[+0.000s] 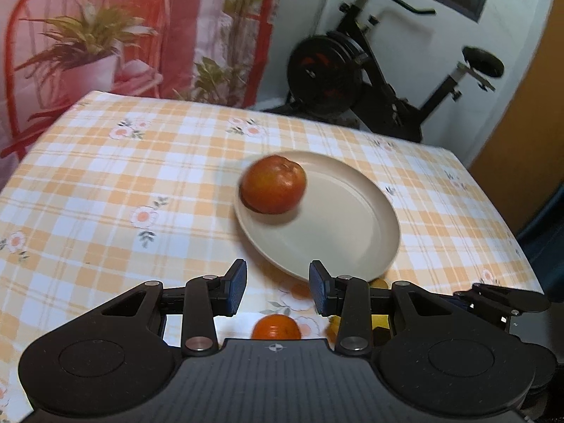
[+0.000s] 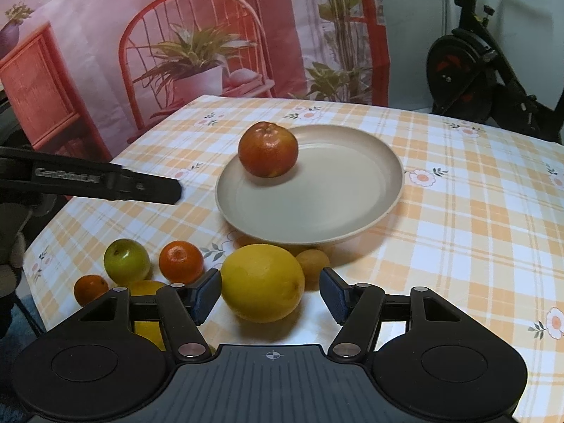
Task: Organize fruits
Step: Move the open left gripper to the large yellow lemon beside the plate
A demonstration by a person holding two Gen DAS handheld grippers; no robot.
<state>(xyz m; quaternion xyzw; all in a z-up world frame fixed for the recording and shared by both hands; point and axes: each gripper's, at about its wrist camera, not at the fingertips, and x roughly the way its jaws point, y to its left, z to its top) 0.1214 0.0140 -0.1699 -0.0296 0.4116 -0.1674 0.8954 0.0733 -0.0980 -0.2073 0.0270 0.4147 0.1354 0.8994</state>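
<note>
A red apple lies at the back left of a beige plate on the checked tablecloth. My left gripper hovers open and empty just short of the plate's near rim, above an orange. My right gripper is open around a large lemon. Its left pad is close to the peel and its right pad stands clear. Beside the lemon lie an orange, a green apple, a small orange, a second yellow fruit and a small brown fruit.
The left gripper's black body reaches in from the left of the right wrist view. An exercise bike stands behind the table's far right corner, and a printed backdrop hangs behind it. Bare cloth lies right of the plate.
</note>
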